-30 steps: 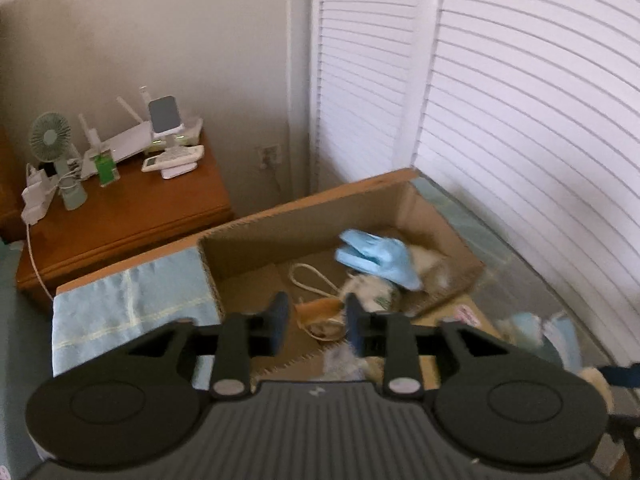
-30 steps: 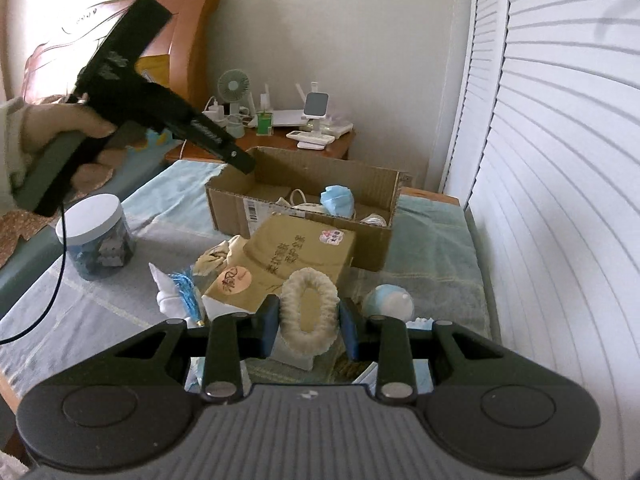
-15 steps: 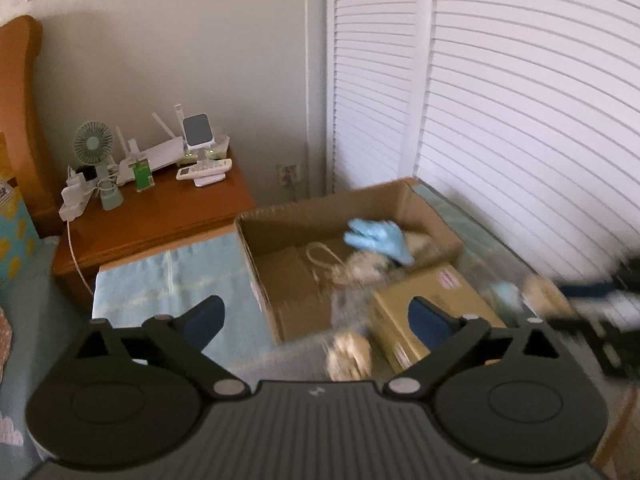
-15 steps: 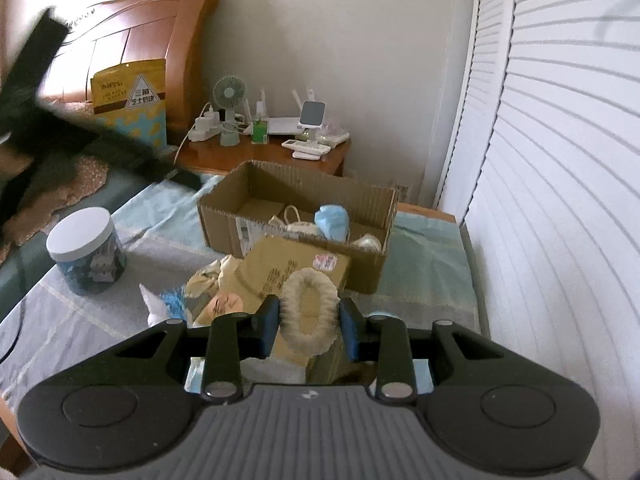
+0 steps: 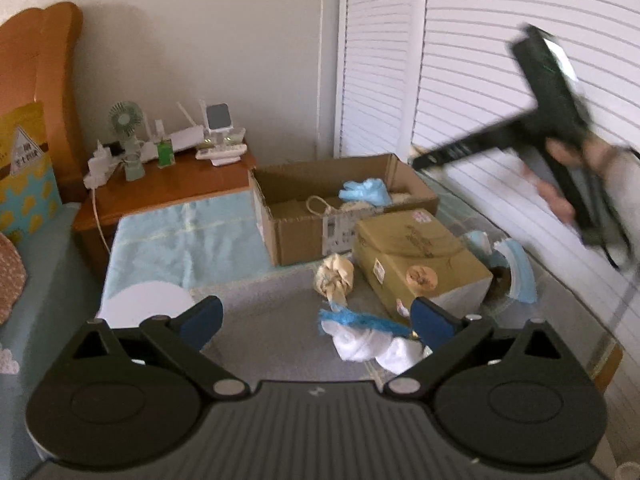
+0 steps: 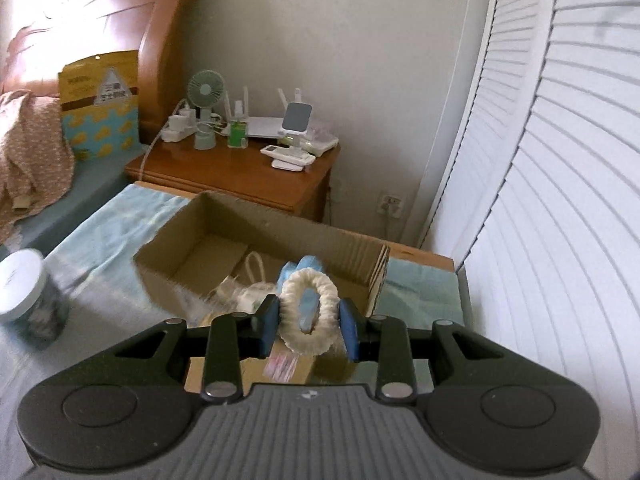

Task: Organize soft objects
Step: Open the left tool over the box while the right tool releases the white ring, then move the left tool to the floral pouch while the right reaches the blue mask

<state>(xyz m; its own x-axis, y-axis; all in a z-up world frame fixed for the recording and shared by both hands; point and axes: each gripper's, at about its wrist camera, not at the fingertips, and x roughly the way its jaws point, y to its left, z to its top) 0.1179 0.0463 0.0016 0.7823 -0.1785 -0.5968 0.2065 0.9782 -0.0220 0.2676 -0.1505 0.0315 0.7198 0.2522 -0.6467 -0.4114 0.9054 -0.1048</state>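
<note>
My right gripper (image 6: pixel 307 332) is clamped on a fluffy white ring (image 6: pixel 307 311), its blue pads pressing the ring's two sides so that it stands upright between them. I hold it just in front of the open cardboard box (image 6: pixel 208 236), near the box's front wall. Inside the box lie a light blue soft item (image 6: pixel 305 266) and a pale bundle with a looped cord (image 6: pixel 252 280).

My left gripper (image 5: pixel 316 320) has just been opening; its jaws now stand wide apart with nothing between the pads. It hangs over the grey cloth of the table (image 5: pixel 280 340). Below its right finger lies a white soft toy with a blue fringe (image 5: pixel 368 336). Beyond that sits a knotted beige cloth bundle (image 5: pixel 335 276), beside a tan carton (image 5: pixel 420 252) that touches the front of the cardboard box. To the carton's right lie blue face masks (image 5: pixel 516 268).

A white-lidded jar (image 6: pixel 30 300) stands on the table's left side. Behind the table is a wooden nightstand (image 6: pixel 240 172) carrying a small green fan (image 6: pixel 206 100).
</note>
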